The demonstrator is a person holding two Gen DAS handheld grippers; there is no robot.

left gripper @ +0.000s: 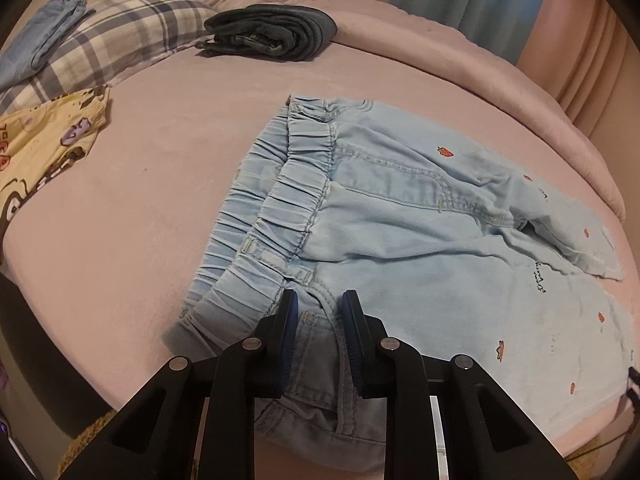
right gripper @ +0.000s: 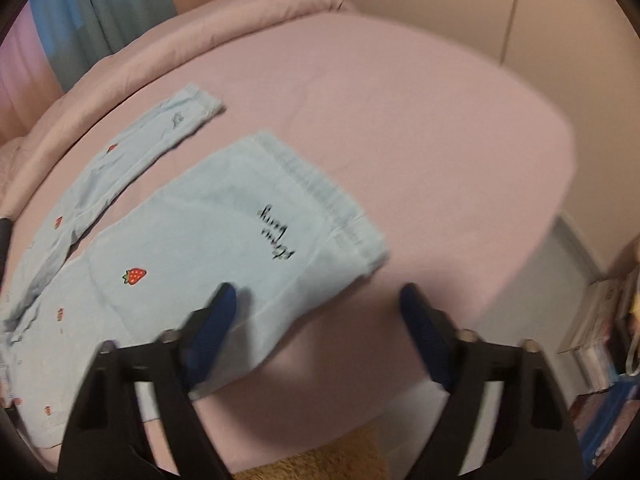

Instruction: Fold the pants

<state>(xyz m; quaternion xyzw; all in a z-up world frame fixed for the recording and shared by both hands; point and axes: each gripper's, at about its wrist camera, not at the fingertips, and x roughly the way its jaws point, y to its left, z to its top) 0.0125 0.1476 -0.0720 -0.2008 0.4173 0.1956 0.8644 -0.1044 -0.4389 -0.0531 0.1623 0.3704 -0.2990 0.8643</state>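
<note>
Light blue denim pants with small red strawberry motifs (right gripper: pixel 224 240) carry black handwritten-style script on the near leg, close to the hem. Right wrist view: script (right gripper: pixel 276 234) appears upside down; second word reads "berry", first word not legible. Left wrist view: same script (left gripper: pixel 541 278) at far right, too small to read. Yellow cartoon-print fabric (left gripper: pixel 44 152) at far left bears dark marks, possibly characters; cannot tell. No other text is legible.
</note>
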